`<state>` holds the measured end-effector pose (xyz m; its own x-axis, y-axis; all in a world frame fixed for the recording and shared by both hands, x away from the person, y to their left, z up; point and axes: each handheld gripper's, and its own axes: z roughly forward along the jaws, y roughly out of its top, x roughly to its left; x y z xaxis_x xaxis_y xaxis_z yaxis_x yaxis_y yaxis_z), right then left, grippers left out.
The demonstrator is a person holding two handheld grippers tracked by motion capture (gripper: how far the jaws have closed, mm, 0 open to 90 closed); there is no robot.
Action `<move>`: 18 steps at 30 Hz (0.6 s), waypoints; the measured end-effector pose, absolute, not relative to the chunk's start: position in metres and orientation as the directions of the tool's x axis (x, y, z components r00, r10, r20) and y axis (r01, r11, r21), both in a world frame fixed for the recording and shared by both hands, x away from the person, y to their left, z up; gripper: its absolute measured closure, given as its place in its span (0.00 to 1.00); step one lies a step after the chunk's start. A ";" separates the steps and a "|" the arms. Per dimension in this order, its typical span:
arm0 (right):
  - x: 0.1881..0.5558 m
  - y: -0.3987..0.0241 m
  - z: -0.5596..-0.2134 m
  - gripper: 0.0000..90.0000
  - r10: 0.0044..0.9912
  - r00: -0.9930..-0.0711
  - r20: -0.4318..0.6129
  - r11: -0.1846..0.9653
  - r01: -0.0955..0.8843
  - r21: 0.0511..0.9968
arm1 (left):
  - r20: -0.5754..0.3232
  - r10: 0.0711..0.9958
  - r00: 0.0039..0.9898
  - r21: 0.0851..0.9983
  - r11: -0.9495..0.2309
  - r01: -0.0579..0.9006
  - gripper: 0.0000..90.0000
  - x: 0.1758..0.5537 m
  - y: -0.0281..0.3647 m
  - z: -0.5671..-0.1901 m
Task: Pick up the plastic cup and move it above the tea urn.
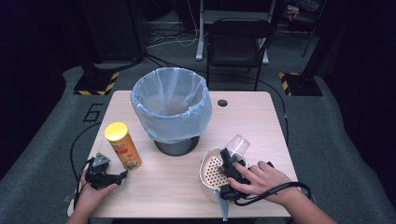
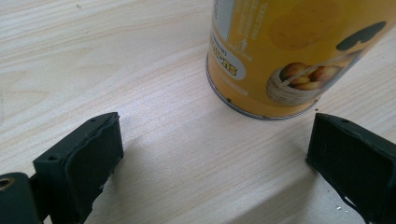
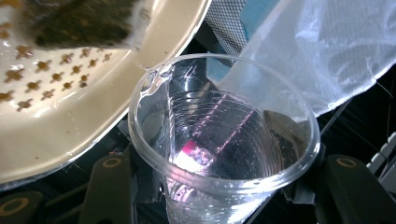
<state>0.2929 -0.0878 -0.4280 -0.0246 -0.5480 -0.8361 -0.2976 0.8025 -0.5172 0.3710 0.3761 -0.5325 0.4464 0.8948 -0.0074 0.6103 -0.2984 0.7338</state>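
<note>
Here, clear ribbed plastic cup (image 3: 224, 140), empty, mouth toward the camera, clamped between the jaws of right gripper (image 1: 232, 161); cup rim just beside cream perforated strainer (image 1: 212, 170) at the table's (image 1: 261, 121) near right. Beyond, bin lined with pale blue bag (image 1: 171, 105) at table centre. Yellow lidded chip can (image 1: 122, 145), upright, near left; left gripper (image 1: 105, 176) resting on the wood, jaws wide apart, can just ahead of them, apart from both
</note>
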 end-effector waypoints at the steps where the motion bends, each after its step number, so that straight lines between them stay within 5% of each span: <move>1: 0.293 -0.088 -0.427 0.47 -0.546 -0.025 -0.837 0.805 -0.293 -0.516 | -0.007 0.895 0.447 0.734 -0.299 0.610 0.04 0.371 0.376 -0.532; 6: 0.294 -0.087 -0.417 0.47 -0.582 -0.007 -0.813 0.782 -0.281 -0.557 | -0.007 0.895 0.446 0.734 -0.299 0.610 0.04 0.371 0.376 -0.532; 11: 0.294 -0.087 -0.415 0.47 -0.506 0.020 -0.862 0.829 -0.266 -0.493 | -0.007 0.895 0.447 0.734 -0.299 0.610 0.04 0.371 0.376 -0.532; 15: 0.295 -0.087 -0.415 0.47 -0.332 0.082 -0.940 0.895 -0.286 -0.342 | -0.007 0.895 0.447 0.734 -0.299 0.610 0.04 0.371 0.376 -0.532; 18: 0.297 -0.090 -0.417 0.46 -0.052 0.084 -0.995 0.947 -0.312 -0.076 | -0.007 0.895 0.447 0.734 -0.299 0.610 0.04 0.371 0.376 -0.532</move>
<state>0.2969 -0.0896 -0.4174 0.0843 -0.0521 -0.9951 -0.3124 0.9469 -0.0761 0.3710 0.3761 -0.5325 0.4466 0.8947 -0.0071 0.6101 -0.2988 0.7338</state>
